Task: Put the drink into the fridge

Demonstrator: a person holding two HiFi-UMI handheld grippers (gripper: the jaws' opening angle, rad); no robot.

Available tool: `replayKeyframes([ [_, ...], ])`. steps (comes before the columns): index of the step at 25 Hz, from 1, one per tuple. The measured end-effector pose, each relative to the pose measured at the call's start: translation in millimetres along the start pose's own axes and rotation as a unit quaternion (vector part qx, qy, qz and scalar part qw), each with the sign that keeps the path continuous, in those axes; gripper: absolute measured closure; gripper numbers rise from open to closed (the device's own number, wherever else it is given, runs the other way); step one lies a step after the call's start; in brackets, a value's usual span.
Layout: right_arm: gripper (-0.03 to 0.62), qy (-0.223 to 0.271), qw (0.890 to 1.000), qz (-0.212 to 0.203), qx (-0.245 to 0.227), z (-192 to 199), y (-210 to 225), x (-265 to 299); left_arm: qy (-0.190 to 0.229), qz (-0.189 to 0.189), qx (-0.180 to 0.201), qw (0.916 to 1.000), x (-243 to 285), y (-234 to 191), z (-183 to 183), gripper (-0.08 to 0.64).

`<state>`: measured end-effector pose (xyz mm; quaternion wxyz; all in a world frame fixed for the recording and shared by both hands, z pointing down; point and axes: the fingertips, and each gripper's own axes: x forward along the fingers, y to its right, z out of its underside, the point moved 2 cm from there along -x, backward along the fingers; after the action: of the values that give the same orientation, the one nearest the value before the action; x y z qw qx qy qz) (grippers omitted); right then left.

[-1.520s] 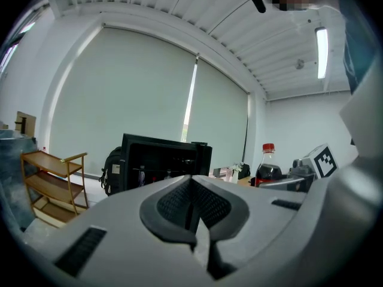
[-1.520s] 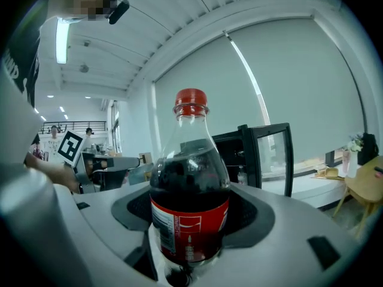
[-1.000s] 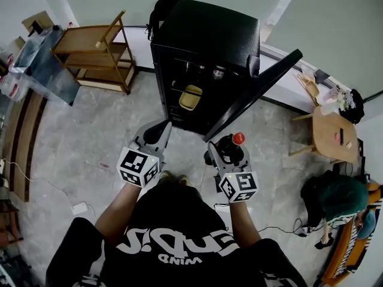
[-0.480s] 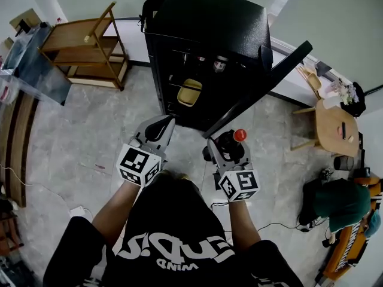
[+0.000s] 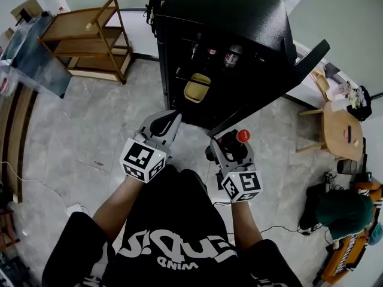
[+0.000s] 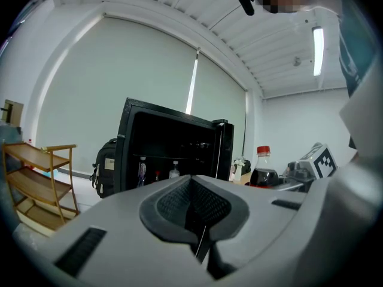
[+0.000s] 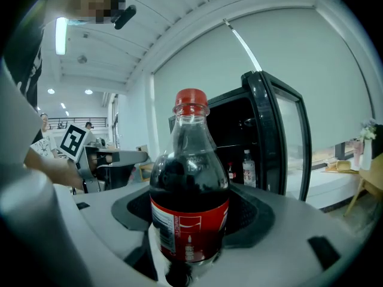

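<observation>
A dark cola bottle (image 7: 189, 196) with a red cap and red label stands upright between the jaws of my right gripper (image 5: 230, 150), which is shut on it; its cap (image 5: 242, 136) shows in the head view. My left gripper (image 5: 165, 124) is shut with nothing in it, its pads pressed together (image 6: 194, 211). The black fridge (image 5: 224, 17) stands just ahead with its door (image 5: 272, 85) swung open to the right. Bottles (image 5: 231, 56) sit on its upper shelf and a yellow item (image 5: 196, 88) lies lower down. Both grippers hang short of the fridge opening.
A wooden shelf rack (image 5: 87, 40) stands left of the fridge. A black backpack (image 6: 106, 166) rests by the fridge's left side. A round wooden table (image 5: 340, 130) and chair are at the right, with a seated person (image 5: 341, 211) lower right. A cable runs over the floor.
The view has closed in on the fridge, which now sits larger and nearer. Both grippers kept their hold and their place in front of me.
</observation>
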<state>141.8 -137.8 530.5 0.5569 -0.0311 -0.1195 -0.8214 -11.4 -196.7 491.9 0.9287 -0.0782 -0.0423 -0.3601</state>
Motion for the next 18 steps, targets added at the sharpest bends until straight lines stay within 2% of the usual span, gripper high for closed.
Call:
replayKeyframes([
  [10, 0.267, -0.003, 1.000, 0.004, 0.005, 7, 7, 35, -0.005, 0.002, -0.005, 1.0000, 5, -10, 7, 0.552],
  [18, 0.267, 0.010, 1.000, 0.016, -0.022, -1, 37, 93, 0.002, -0.007, -0.007, 0.9999, 11, -22, 10, 0.552],
])
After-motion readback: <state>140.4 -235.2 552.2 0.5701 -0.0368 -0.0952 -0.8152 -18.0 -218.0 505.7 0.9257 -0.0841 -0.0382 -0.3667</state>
